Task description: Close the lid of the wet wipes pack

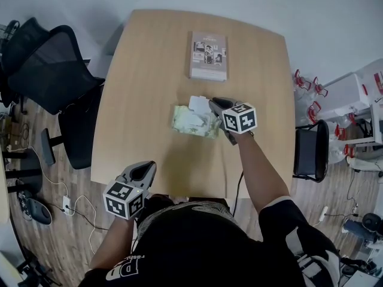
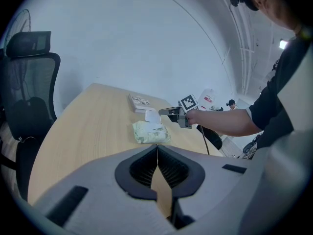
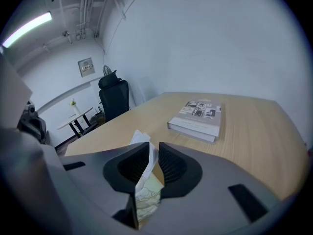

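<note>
Wet wipes pack [image 1: 194,122] sits mid-surface [image 1: 143,70], white lid [image 1: 198,103] up, right gripper [image 1: 213,104] jaws pinching its edge, left gripper [image 1: 143,170] jaws together and idle; next, swing it down and press.

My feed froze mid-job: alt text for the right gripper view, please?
The right gripper has its jaws closed on the raised white lid of the wet wipes pack, which lies on the wooden table below them. A book lies flat farther along the table, a black office chair beyond its left edge.
</note>
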A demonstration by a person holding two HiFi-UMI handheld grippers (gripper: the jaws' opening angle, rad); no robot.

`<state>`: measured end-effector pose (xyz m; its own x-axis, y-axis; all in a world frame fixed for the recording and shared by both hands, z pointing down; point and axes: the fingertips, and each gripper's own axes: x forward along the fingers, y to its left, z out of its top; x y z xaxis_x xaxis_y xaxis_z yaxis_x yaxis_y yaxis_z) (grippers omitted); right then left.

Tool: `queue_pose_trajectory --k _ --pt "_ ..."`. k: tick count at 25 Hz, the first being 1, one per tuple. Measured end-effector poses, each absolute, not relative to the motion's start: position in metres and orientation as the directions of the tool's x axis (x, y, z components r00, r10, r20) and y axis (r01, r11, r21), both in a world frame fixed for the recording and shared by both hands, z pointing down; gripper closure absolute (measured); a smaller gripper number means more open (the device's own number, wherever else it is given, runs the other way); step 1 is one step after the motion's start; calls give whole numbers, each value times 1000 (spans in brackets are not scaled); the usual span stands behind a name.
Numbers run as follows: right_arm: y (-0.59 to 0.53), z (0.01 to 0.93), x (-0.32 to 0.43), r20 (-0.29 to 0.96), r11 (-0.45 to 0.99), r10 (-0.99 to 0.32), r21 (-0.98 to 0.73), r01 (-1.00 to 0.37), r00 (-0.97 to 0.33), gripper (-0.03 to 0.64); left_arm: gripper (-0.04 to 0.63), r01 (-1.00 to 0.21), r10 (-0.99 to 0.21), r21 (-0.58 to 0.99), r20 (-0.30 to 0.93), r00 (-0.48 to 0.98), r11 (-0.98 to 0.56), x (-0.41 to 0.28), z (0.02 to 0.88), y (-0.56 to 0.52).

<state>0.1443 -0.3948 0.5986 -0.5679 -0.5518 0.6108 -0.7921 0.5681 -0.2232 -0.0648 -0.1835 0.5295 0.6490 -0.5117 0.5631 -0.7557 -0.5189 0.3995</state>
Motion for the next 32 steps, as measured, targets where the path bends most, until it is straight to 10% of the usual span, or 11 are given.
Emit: queue_pose_trajectory --k 32 --pt "-338 579 87 675 744 -522 62 -665 -521 561 575 -723 -519 440 505 690 -532 -82 521 -163"
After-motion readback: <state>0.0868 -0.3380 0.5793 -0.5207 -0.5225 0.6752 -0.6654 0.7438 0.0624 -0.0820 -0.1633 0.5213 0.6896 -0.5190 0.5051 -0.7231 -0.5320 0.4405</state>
